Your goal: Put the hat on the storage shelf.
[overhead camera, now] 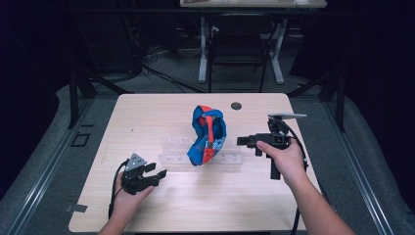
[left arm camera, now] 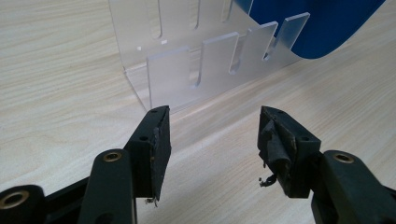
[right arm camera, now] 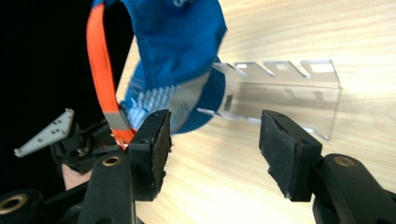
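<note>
A blue cap with orange-red straps (overhead camera: 208,134) stands upright in a clear acrylic slotted rack (overhead camera: 172,157) at the table's middle. The left gripper view shows the rack's slotted wall (left arm camera: 196,70) and the cap's blue edge (left arm camera: 322,28) just ahead of the jaws. My left gripper (overhead camera: 159,175) rests near the front left of the table, open and empty, short of the rack. To the right of the cap, my right gripper (overhead camera: 242,141) is held level and points at it, open with nothing between its jaws. The right gripper view shows the cap (right arm camera: 173,51) and rack (right arm camera: 285,88) close ahead.
The light wooden table (overhead camera: 147,112) has a small dark round hole (overhead camera: 236,105) near its far edge. Behind the table stand a black chair (overhead camera: 237,49) and a desk's white legs (overhead camera: 203,49). Dark floor and metal rails surround the table.
</note>
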Demonstrator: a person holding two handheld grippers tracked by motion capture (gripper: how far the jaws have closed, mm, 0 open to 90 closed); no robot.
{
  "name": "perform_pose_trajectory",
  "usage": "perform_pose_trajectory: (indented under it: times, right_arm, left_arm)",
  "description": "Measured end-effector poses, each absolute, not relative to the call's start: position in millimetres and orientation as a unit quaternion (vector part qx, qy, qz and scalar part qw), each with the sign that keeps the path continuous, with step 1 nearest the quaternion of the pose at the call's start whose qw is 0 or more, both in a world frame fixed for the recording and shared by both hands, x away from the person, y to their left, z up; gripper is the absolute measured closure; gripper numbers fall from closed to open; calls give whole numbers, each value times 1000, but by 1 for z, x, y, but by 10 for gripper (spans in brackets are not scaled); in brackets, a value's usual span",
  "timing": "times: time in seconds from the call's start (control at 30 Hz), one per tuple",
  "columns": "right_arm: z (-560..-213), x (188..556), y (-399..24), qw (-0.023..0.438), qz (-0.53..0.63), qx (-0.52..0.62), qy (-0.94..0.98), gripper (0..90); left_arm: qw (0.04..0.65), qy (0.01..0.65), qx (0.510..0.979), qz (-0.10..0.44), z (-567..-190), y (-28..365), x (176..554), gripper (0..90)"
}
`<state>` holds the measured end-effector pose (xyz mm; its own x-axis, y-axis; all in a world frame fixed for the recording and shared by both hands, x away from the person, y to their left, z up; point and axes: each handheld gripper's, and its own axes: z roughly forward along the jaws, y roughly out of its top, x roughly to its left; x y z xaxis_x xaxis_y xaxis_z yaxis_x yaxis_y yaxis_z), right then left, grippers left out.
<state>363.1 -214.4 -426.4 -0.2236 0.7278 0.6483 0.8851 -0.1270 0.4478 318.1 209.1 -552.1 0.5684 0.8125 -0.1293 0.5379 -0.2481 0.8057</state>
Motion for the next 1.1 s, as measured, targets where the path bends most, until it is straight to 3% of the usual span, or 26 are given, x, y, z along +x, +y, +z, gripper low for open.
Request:
perform_pose_trajectory:
  times: [0.3,1.1]
  right_arm:
    - [-446,341,-220,75,-405,-599,-686,485]
    - [-510,287,-231,13,-417,-592,-690,441]
  left_arm:
    - [430,437,774,160,-553,209,318,446]
    - [430,438,774,157,-554,209,318,445]
